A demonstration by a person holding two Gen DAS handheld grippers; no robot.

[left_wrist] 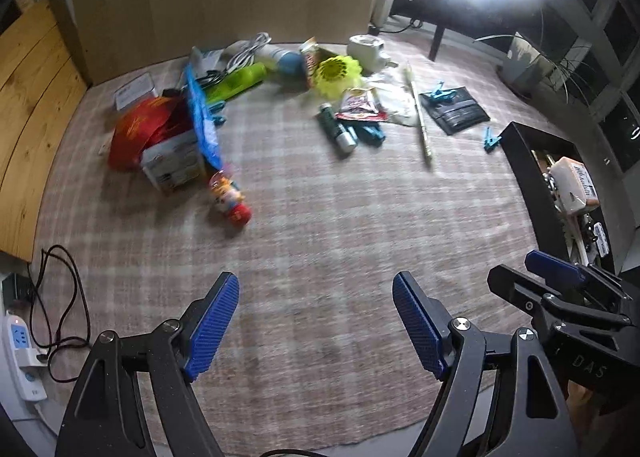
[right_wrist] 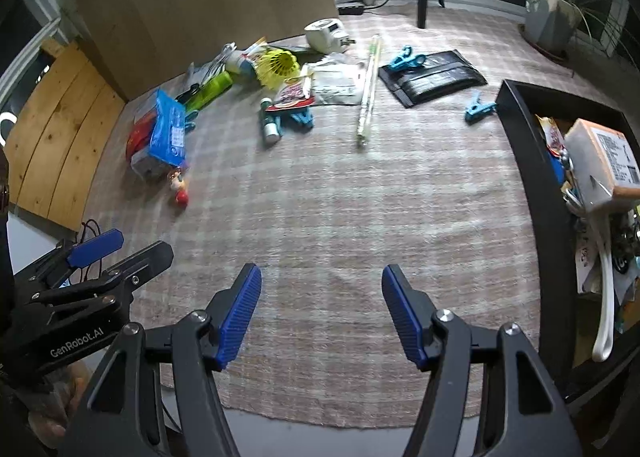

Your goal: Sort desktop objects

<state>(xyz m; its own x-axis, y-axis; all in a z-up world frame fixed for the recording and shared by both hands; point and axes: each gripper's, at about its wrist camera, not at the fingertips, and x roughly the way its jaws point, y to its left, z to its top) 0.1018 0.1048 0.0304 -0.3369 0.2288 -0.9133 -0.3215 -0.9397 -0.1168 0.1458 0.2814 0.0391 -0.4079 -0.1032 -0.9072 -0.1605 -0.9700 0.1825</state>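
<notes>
**A:** Left wrist view, item by item?

**B:** Left gripper (left_wrist: 316, 321), lower centre: jaws spread wide, nothing between them, hovering over bare plaid cloth (left_wrist: 320, 225). Right gripper (left_wrist: 560, 277), lower right edge: seen side-on, so I cannot tell its state from here. Black bin (left_wrist: 528, 177), right edge: already holds a white-and-orange box (left_wrist: 576, 185) and smaller bits. Unsorted, across the upper half: red bag (left_wrist: 136, 129), blue packet (left_wrist: 204, 125), toy figure (left_wrist: 232, 197), green tube (left_wrist: 236, 85), yellow shuttlecock (left_wrist: 340, 71), dark glue stick (left_wrist: 336, 129), long stick (left_wrist: 420, 117), black wallet (left_wrist: 460, 109), loose blue clip (left_wrist: 491, 138) just beside the bin.

**A:** Right wrist view?

**B:** Right gripper (right_wrist: 320, 313), lower centre: jaws apart, empty. Left gripper (right_wrist: 96, 257), lower left: state unclear. Bin wall (right_wrist: 536, 185), right edge: contents piled, same box (right_wrist: 600, 161) on top. Remaining pile unchanged in kind: blue packet (right_wrist: 168, 129), shuttlecock (right_wrist: 280, 63), white charger (right_wrist: 326, 33), wallet (right_wrist: 432, 77), clip (right_wrist: 478, 107) near the bin's upper corner.

**A:** Progress?

**B:** Partly done, by my reading. Several things binned; well over a dozen still on the cloth.
</notes>
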